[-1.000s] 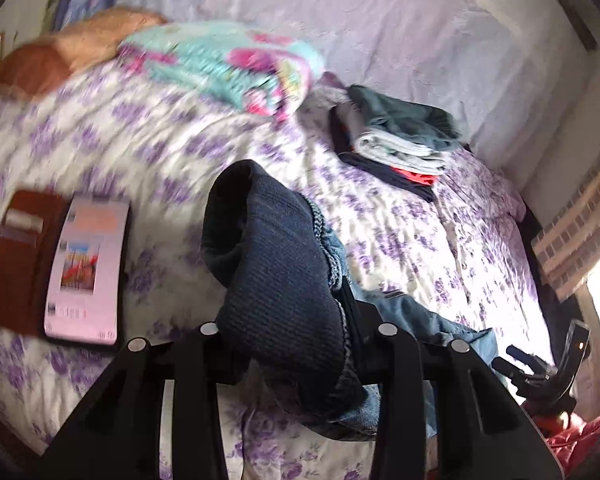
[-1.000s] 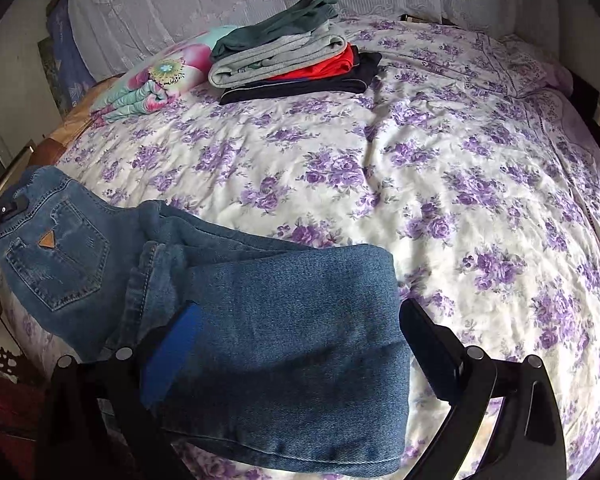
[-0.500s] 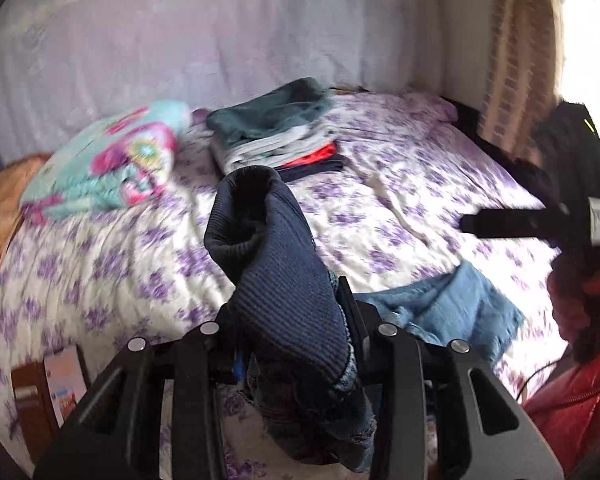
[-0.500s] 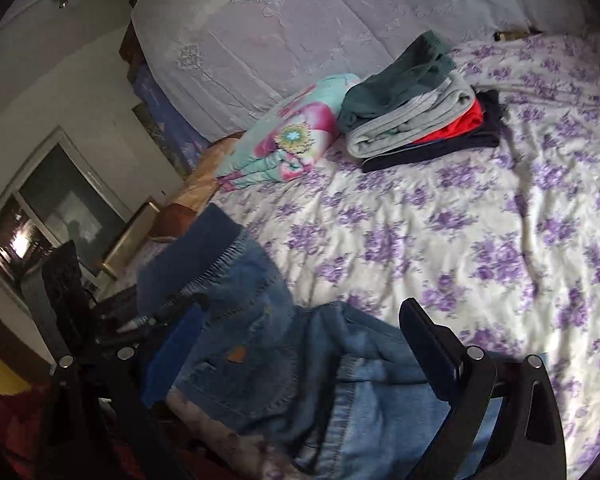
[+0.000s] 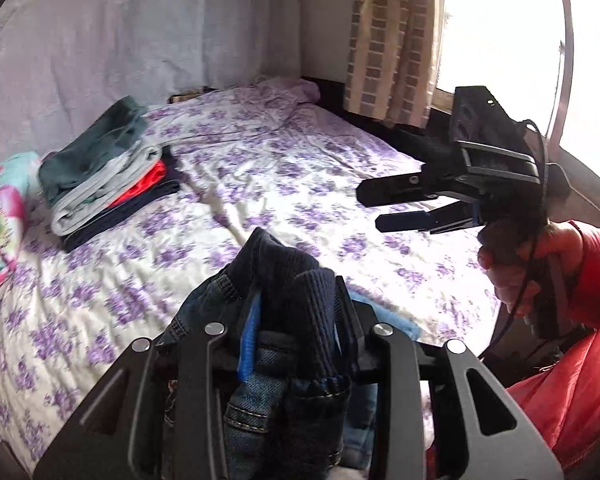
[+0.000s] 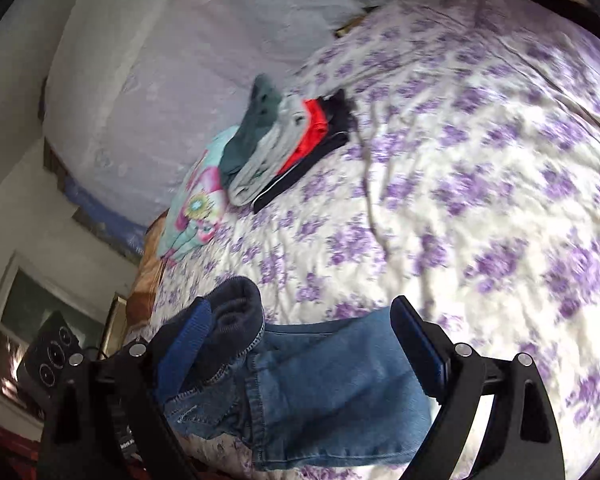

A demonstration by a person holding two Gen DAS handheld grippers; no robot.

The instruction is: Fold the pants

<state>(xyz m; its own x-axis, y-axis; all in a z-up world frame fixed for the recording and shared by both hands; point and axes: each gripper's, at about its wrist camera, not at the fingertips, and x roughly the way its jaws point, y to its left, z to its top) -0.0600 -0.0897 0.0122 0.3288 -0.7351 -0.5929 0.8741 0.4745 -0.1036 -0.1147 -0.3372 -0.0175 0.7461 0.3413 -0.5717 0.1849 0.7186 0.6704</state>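
The left gripper (image 5: 296,316) is clamping the jeans (image 6: 332,388) by their dark ribbed waistband, which is pointing up — the legs are trailing across the bed (image 6: 480,200) edge. The right gripper (image 6: 300,344) is hanging spread wide above the denim.

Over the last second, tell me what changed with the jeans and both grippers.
The left gripper swung the jeans waistband from the phone side toward the window, its jaws clamped throughout. The right gripper lifted off the denim into the air, jaws open, and the leg end slid toward the bed edge. The folded clothes stack and the pillow stayed put.
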